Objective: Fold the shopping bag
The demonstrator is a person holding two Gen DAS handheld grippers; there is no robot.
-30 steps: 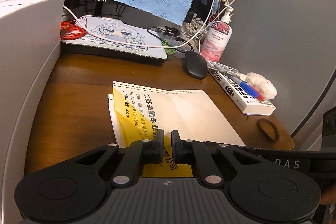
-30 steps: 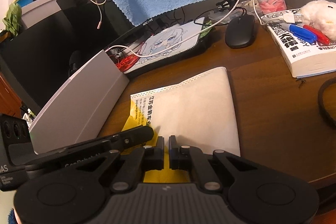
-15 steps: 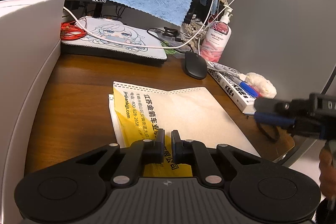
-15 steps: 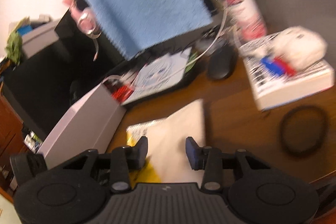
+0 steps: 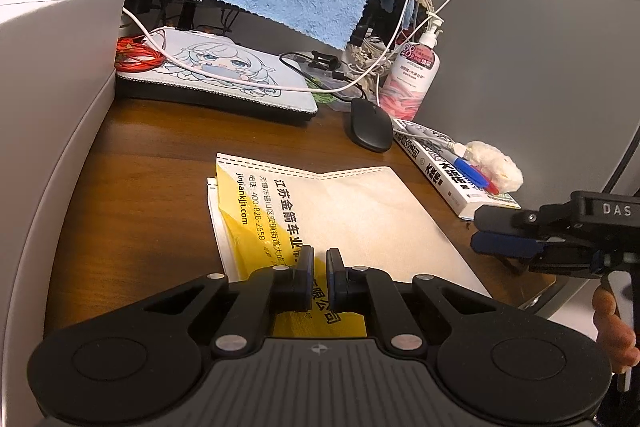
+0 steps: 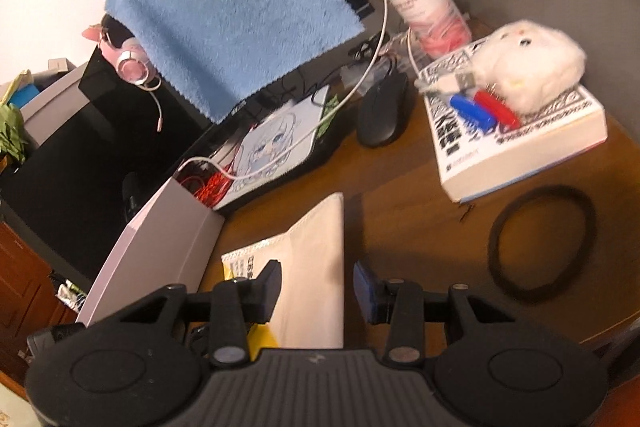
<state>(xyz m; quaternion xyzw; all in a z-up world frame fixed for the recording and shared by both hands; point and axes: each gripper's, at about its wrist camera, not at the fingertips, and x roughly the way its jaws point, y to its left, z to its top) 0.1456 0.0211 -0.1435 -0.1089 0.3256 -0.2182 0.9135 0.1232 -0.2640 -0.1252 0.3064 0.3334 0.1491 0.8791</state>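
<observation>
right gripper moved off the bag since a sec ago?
Yes. In the left wrist view the right gripper has swung away right, past the shopping bag, now in front of the book. Its jaws opened, holding nothing.

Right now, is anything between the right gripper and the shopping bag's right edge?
Nothing visible. The right gripper hangs open above the shopping bag, bare desk beside it. The hair tie and book lie further right.

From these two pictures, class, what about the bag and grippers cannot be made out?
- Bag near edge: left view, hidden by left gripper, so any pinch is unclear.
- Bag print: right view, blurred and partly covered by right gripper.
- Right gripper: left view, cut off at edge.
</observation>
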